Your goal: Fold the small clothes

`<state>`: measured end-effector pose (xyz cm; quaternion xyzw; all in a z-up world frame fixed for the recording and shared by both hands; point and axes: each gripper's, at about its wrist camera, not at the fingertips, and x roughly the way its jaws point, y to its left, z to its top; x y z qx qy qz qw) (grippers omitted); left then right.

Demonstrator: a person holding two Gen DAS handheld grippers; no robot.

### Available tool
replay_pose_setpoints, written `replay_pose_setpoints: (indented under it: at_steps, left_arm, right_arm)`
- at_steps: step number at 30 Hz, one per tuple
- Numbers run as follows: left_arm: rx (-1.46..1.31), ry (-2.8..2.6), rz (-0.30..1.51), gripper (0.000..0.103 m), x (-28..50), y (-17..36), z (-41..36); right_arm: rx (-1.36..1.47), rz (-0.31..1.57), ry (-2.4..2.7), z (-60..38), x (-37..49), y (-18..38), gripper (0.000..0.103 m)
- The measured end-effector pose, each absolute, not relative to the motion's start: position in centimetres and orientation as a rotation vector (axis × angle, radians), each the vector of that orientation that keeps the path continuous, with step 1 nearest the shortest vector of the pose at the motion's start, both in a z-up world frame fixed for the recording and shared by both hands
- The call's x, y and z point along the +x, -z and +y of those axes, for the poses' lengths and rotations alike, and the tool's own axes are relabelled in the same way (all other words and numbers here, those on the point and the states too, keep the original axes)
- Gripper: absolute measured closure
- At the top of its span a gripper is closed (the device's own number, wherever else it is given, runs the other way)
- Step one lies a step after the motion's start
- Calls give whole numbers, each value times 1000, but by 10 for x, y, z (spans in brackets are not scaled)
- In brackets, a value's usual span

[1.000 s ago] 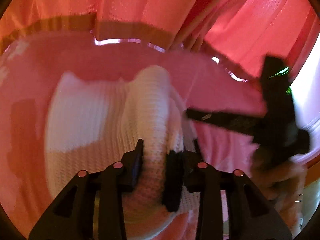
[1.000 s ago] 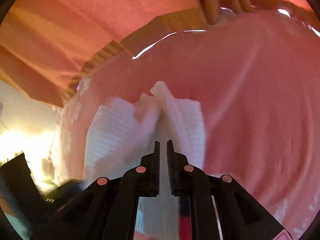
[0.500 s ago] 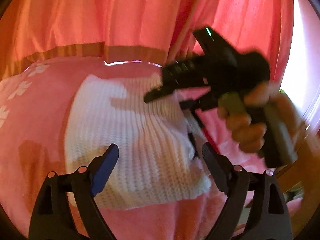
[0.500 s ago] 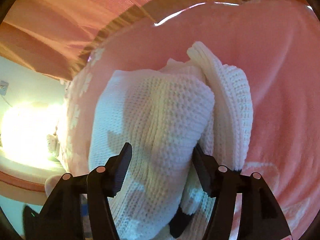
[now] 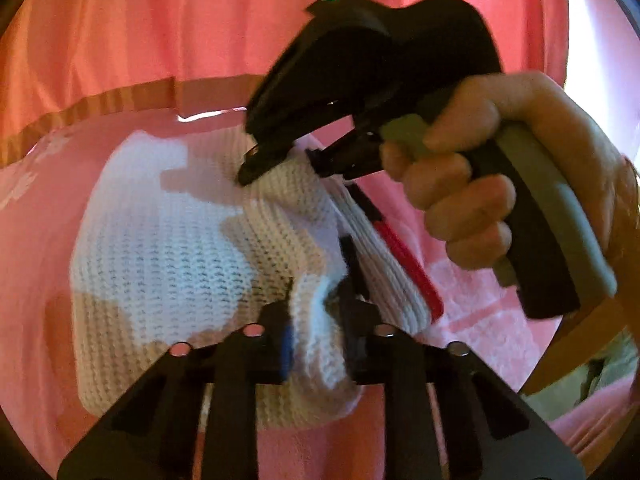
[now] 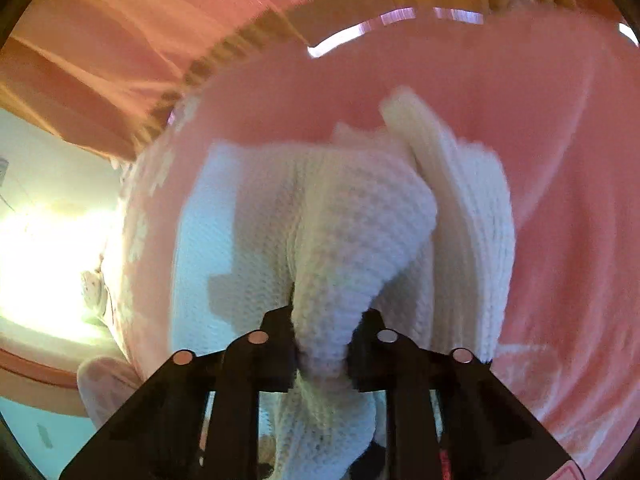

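A small white knit garment (image 5: 168, 248) (image 6: 320, 208) lies bunched on a pink patterned cover (image 5: 40, 220) (image 6: 560, 160). A red and black stripe (image 5: 404, 256) runs along its right edge. My left gripper (image 5: 316, 320) is closing, and its pads pinch a raised fold at the garment's near edge. My right gripper (image 6: 324, 344) is also closing and squeezes a ridge of knit. In the left wrist view a hand (image 5: 500, 184) holds the right gripper (image 5: 280, 160) at the garment's far right part, tips down in the fabric.
A pink curtain (image 5: 160, 20) with an orange band hangs close behind the cover. A bright lit area (image 6: 48, 248) lies off the cover's left side in the right wrist view. A wooden edge (image 5: 580, 340) shows at lower right.
Both grippers stood wide open over the knit half a second ago and have closed onto folds of it. The right gripper and hand now loom larger and closer in the left wrist view.
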<state>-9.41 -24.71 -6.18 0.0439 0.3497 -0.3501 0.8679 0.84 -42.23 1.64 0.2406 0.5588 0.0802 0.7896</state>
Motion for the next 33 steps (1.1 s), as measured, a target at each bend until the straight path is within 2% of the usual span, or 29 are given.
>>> replay_pose_setpoints:
  at_steps: [4, 6, 9, 11, 13, 14, 15, 17, 20, 26, 27, 29, 31, 33]
  left_arm:
    - [15, 735, 662, 88, -99, 15, -246]
    - [-21, 740, 686, 87, -92, 6, -259]
    - [-12, 695, 823, 74, -75, 38, -285]
    - [8, 666, 947, 74, -69, 63, -291]
    - [-39, 674, 907, 61, -78, 54, -269]
    - [-39, 656, 883, 37, -82, 47, -259]
    - [-36, 643, 859, 25, -86, 41, -248]
    - [-16, 652, 820, 25, -93, 29, -224]
    - [48, 635, 823, 24, -98, 26, -193]
    - [10, 541, 893, 23, -84, 36, -154]
    - [9, 538, 904, 23, -85, 37, -154]
    - [12, 521, 912, 23, -79, 40, -158]
    - [21, 507, 903, 23, -79, 43, -160]
    - [35, 486, 908, 23, -77, 48, -161]
  right_arm:
    - [386, 1017, -211, -416, 0, -88, 87]
    - [274, 987, -151, -416, 1, -99, 85]
    - [301, 1124, -76, -440, 17, -49, 79]
    - [327, 1215, -19, -453, 18, -21, 78]
    - [382, 1174, -29, -463, 9, -33, 77]
    - [384, 1133, -19, -466, -2, -49, 73]
    - [385, 1099, -22, -466, -12, -62, 66]
    - [419, 1083, -94, -461, -37, -79, 60]
    - [467, 1137, -142, -449, -67, -72, 53]
    - [529, 1302, -175, -427, -79, -15, 52]
    - [542, 1308, -171, -426, -77, -7, 60]
    - [548, 1297, -173, -426, -76, 0, 91]
    - [502, 1256, -152, -423, -76, -15, 92]
    - [380, 1139, -138, -415, -85, -57, 92]
